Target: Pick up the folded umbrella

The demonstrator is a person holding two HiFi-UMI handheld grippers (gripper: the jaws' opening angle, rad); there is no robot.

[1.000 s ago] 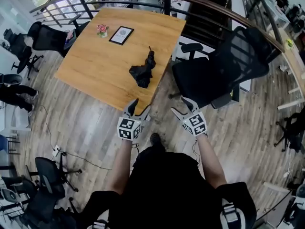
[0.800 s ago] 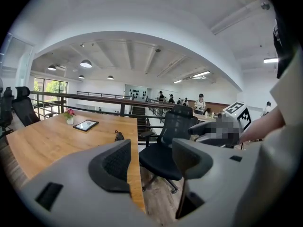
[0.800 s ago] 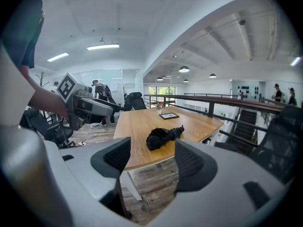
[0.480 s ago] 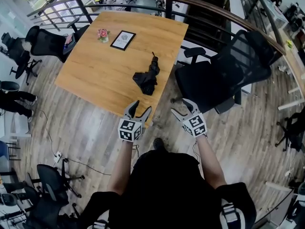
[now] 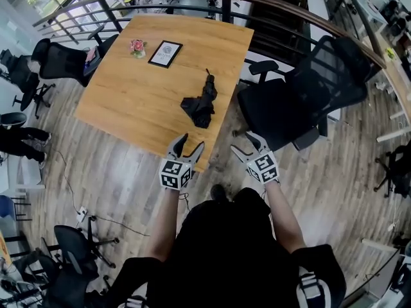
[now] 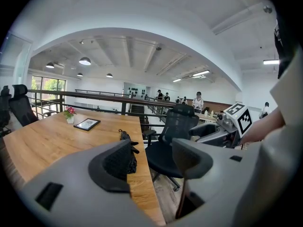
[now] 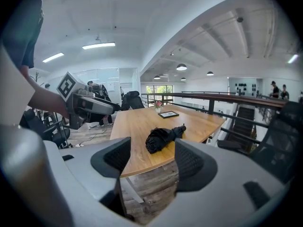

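The folded black umbrella (image 5: pixel 201 102) lies on the wooden table (image 5: pixel 141 88), close to its right edge; it also shows in the right gripper view as the umbrella (image 7: pixel 162 137) and, partly hidden by a jaw, in the left gripper view as the umbrella (image 6: pixel 128 143). My left gripper (image 5: pixel 188 144) hovers at the table's near corner, open and empty. To its right, over the floor, my right gripper (image 5: pixel 248 142) is likewise open with nothing between its jaws. Both stand well short of the umbrella.
A framed picture (image 5: pixel 165 49) and a small pot of flowers (image 5: pixel 137 46) stand at the table's far side. A black office chair (image 5: pixel 302 101) sits right of the table. A curved railing (image 5: pixel 270 2) runs behind; more chairs (image 5: pixel 61 59) stand on the left.
Both grippers and the person have come a little closer to the table; the left gripper's tips now reach the table's near corner. The jaws stay as they were.
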